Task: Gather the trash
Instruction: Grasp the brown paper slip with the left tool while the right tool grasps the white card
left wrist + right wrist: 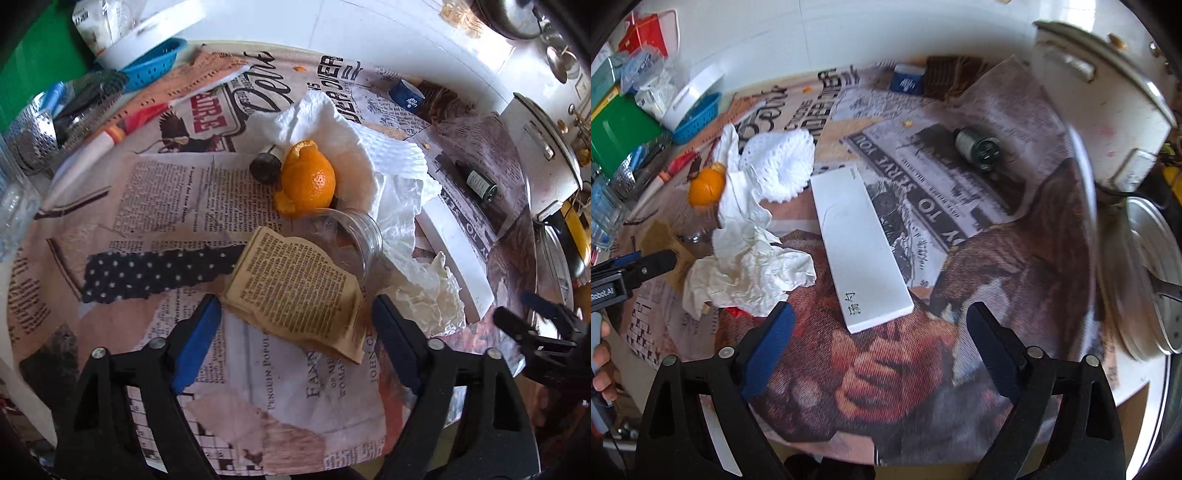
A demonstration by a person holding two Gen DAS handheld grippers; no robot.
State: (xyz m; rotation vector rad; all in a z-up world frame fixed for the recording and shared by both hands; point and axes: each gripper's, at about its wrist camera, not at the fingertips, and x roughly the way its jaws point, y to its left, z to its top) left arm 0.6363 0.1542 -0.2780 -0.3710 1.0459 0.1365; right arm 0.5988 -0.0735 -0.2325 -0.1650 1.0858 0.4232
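Note:
An orange with loose peel (308,182) lies mid-table beside a dark capped vial (266,167) and white paper towels (373,155). A clear cup (351,236) lies on its side, with a torn brown paper scrap (299,284) in front. My left gripper (295,317) is open and empty, just short of the scrap. A crumpled tissue (750,273) lies left of a white flat block (860,243). My right gripper (879,328) is open and empty at the block's near end. The orange (707,186) and a small dark bottle (979,147) also show there.
A newspaper-print cloth (166,199) covers the round table. A blue basket (155,66), a metal grater (33,136) and a green box (617,133) crowd the left edge. A white lidded pot (1108,96) and metal lids (1156,273) stand at the right.

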